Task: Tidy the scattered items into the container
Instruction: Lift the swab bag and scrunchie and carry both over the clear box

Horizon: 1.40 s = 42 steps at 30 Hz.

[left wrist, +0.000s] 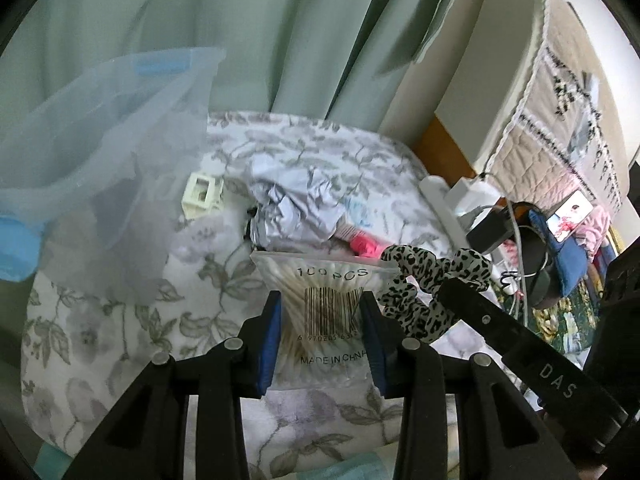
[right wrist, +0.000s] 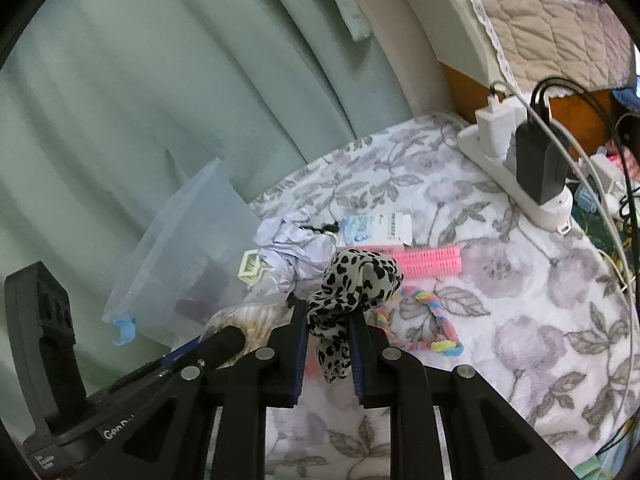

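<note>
Left claw [left wrist: 320,312]: narrowed onto a clear bag of cotton swabs [left wrist: 324,304], one blue pad on each side of the barcode; the bag is lifted just over the floral bedspread [left wrist: 100,320].
Swab bag axis: long side runs away from the camera, the "100 PCS" end farthest from the claw.
Container [left wrist: 80,140]: clear plastic box with blue clips, tilted, up and left of the swab bag in the left wrist view.
Right claw [right wrist: 329,316]: closed narrowly on a leopard-print scrunchie [right wrist: 360,280], whose bulk bunches above the fingertips while a tail hangs down between the jaws.
Left wrist view only: the scrunchie beside the bag's right edge; whether they touch, cannot tell.
Right wrist view only: pink comb [right wrist: 424,260] lying crosswise behind the scrunchie, pastel braided loop [right wrist: 432,320] to its right, small white packet [right wrist: 376,228], power strip [right wrist: 516,184] with chargers at far right.
Both views: cream hair clip [left wrist: 202,194] and crumpled paper [left wrist: 296,200] near the container.
</note>
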Each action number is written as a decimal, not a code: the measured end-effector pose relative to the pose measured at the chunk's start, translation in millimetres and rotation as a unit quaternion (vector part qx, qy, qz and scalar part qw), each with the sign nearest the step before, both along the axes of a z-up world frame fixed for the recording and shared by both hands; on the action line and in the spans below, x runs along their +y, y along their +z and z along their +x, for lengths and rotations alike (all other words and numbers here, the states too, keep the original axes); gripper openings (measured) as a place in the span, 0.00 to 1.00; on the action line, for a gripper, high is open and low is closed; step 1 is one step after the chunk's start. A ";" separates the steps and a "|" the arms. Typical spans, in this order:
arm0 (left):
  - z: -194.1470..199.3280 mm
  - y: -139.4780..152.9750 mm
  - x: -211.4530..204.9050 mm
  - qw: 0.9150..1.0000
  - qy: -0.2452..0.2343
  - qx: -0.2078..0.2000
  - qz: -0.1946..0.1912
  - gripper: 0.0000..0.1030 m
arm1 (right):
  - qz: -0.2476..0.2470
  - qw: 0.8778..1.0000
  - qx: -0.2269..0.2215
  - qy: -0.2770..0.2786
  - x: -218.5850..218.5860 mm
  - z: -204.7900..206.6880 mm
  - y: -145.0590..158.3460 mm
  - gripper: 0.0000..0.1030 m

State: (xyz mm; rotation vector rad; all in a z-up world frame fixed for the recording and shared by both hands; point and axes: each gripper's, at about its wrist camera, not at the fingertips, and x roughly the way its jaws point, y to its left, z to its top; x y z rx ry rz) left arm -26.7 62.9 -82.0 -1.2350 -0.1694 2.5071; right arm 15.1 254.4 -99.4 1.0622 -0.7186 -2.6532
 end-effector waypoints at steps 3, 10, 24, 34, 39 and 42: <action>5.4 10.4 -2.9 1.000 -0.001 0.017 0.000 0.38 | 0.003 1.000 0.013 0.001 -1.6 5.6 9.9 0.20; 10.4 41.5 -12.7 0.998 0.008 0.055 0.010 0.38 | 0.008 0.999 0.048 -0.008 -5.4 17.0 37.9 0.20; -1.7 152.1 -63.7 0.980 0.078 0.176 0.047 0.38 | -0.025 0.982 0.184 -0.024 -23.7 6.4 152.2 0.20; -3.7 192.7 -107.2 0.962 0.140 0.218 0.085 0.38 | -0.035 0.969 0.246 -0.008 -54.1 -6.8 206.1 0.20; 9.7 171.7 -133.1 0.953 0.164 0.223 0.123 0.38 | -0.035 0.968 0.249 0.017 -72.9 -6.1 202.6 0.20; 11.0 153.7 -145.5 0.953 0.176 0.213 0.122 0.38 | -0.026 0.973 0.227 0.032 -89.3 -12.9 185.8 0.20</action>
